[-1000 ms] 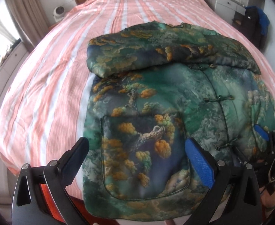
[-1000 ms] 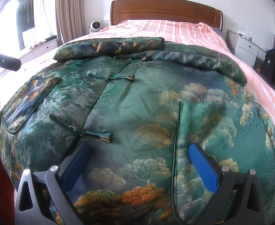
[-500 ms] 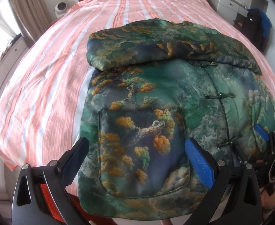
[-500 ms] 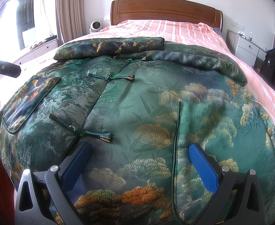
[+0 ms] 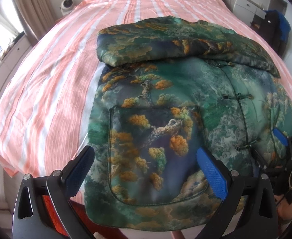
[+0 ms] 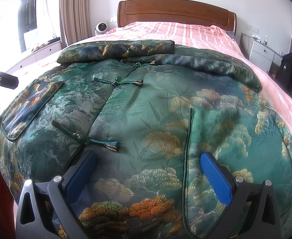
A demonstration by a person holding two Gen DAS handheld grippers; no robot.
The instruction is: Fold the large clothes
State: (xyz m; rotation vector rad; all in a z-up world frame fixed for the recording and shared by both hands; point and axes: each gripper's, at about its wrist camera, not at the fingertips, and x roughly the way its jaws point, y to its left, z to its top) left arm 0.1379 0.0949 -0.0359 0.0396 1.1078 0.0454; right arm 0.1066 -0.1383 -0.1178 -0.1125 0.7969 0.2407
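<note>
A large green padded jacket with orange tree patterns lies front up on the bed, both sleeves folded across its top. It fills the right wrist view. My left gripper is open and empty, held above the jacket's left patch pocket near the hem. My right gripper is open and empty, low over the hem between the frog buttons and the right pocket seam. The right gripper also shows in the left wrist view.
The bed has a pink striped sheet and a wooden headboard. A small white fan stands at the back left. White drawers and a dark bag stand on the right.
My left gripper has risen and pulled back a little, so the jacket sits lower and smaller in its view. The right gripper has not moved.
</note>
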